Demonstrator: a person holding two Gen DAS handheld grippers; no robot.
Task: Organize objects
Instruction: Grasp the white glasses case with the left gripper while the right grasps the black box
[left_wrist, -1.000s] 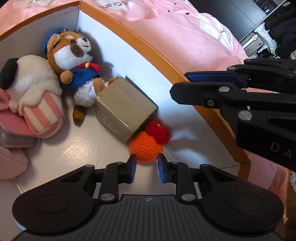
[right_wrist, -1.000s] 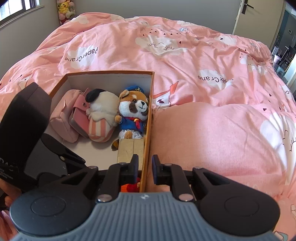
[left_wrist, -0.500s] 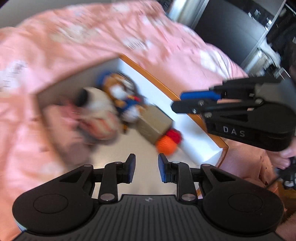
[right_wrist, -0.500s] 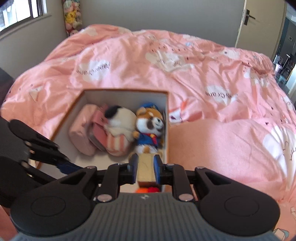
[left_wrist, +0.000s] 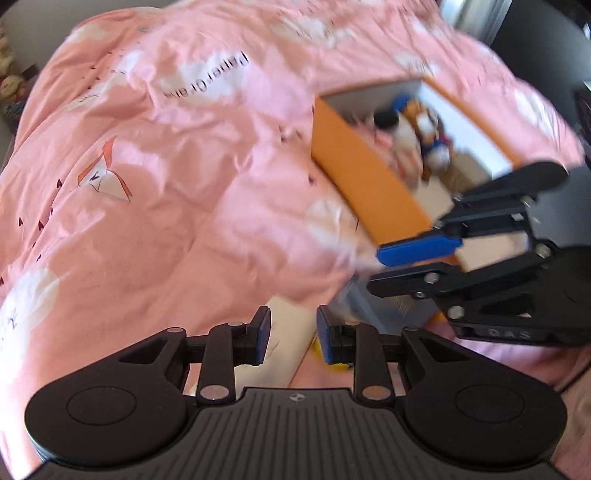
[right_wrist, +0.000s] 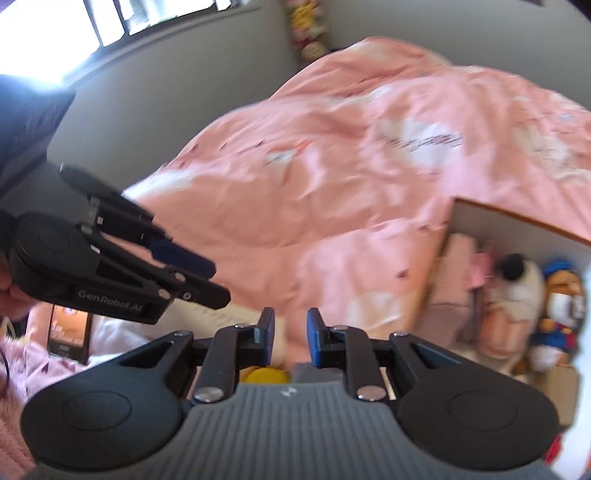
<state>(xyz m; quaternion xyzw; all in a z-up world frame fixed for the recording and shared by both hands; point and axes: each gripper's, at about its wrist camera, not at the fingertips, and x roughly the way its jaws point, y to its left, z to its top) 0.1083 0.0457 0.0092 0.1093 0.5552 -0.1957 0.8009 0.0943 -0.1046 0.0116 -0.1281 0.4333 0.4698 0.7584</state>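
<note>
Left gripper (left_wrist: 291, 334): jaws slightly apart, just opened wider, clamping nothing. Right gripper (right_wrist: 290, 338): jaws slightly apart, empty. Both hang clear of the orange box (left_wrist: 364, 177), apparently seeking the next item. The box lies ahead-right of the left gripper, its long axis running away to the upper left, plush toys (left_wrist: 424, 129) packed at its far end.
</note>
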